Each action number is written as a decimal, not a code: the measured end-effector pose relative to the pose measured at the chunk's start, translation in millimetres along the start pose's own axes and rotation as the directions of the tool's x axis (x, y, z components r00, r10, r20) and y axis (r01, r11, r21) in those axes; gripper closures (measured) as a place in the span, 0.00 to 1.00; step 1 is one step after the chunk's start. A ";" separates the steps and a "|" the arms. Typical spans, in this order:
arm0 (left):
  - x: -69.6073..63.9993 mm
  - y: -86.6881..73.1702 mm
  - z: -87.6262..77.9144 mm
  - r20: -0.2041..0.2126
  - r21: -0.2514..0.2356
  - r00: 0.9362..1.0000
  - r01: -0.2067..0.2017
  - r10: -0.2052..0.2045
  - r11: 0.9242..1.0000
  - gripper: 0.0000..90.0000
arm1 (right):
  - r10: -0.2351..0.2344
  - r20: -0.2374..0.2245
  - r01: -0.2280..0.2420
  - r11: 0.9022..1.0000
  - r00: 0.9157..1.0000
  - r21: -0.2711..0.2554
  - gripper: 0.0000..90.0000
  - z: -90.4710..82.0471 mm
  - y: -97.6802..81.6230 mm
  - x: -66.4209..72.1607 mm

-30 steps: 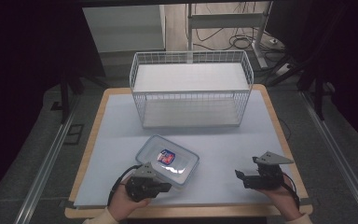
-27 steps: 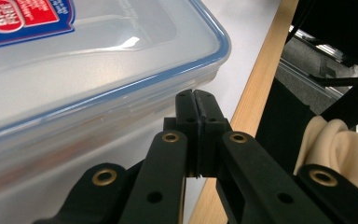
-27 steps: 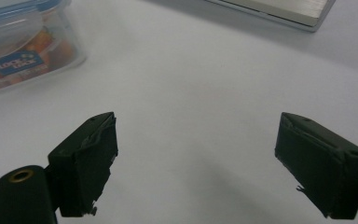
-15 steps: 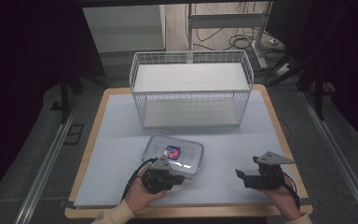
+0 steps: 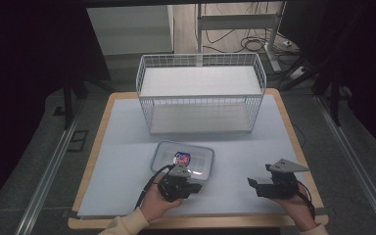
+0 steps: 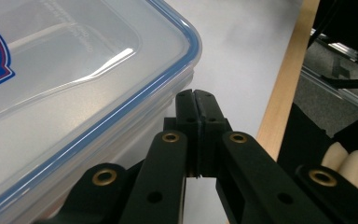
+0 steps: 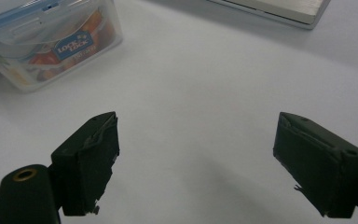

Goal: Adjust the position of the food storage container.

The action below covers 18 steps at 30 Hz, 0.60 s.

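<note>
Left tool closed, jaws pressed together on nothing, tips just beside the near corner of the container, lower centre of the high view. Right tool open, nothing between its jaws, lower right of the high view, well apart from the container. Container sits on the table in front of the wire basket, 1 lid clipped on, some contents inside. Looks stiff, smooth, likely slippery plastic, light to moderate weight. Best hold: across the rim or a side flap, not the slick lid.
</note>
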<state>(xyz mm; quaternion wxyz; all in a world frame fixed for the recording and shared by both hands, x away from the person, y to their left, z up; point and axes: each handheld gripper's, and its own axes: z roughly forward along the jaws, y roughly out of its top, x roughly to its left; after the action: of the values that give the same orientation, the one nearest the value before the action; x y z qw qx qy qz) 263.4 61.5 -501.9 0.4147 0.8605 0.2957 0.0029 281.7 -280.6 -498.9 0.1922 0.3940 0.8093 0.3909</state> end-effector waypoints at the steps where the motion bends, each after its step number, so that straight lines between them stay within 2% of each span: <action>1: 0.0 0.0 0.0 0.000 0.000 1.000 0.000 0.000 1.000 1.00 | 0.000 0.000 0.000 1.000 1.000 0.000 0.16 0.0 0.0 0.0; 6: 5.3 6.5 7.3 0.005 0.005 1.000 0.016 -0.016 1.000 1.00 | -0.004 -0.001 0.004 1.000 1.000 0.003 0.16 0.5 -0.4 0.3; 10: 6.2 14.3 13.8 -0.013 0.008 1.000 0.012 -0.011 1.000 1.00 | -0.006 -0.002 0.006 1.000 1.000 0.008 0.16 0.9 -0.7 0.2; 14: 6.8 17.0 16.5 -0.012 -0.003 1.000 0.022 -0.022 1.000 1.00 | -0.006 -0.004 0.006 1.000 1.000 0.012 0.16 1.4 -1.1 0.2; 17: 5.4 16.5 12.4 -0.014 -0.013 1.000 0.018 -0.018 1.000 1.00 | -0.010 -0.004 0.010 1.000 1.000 0.012 0.16 1.3 -1.2 0.5; 18: 4.5 15.6 4.4 -0.001 -0.030 1.000 0.019 -0.019 0.999 1.00 | -0.010 -0.004 0.010 1.000 1.000 0.013 0.16 1.4 -1.3 0.5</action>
<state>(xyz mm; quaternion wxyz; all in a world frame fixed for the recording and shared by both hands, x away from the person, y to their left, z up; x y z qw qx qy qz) 276.2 53.2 -494.8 0.4276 0.8512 0.3042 0.0039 281.6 -280.0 -500.8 0.1901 0.3903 0.8142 0.3855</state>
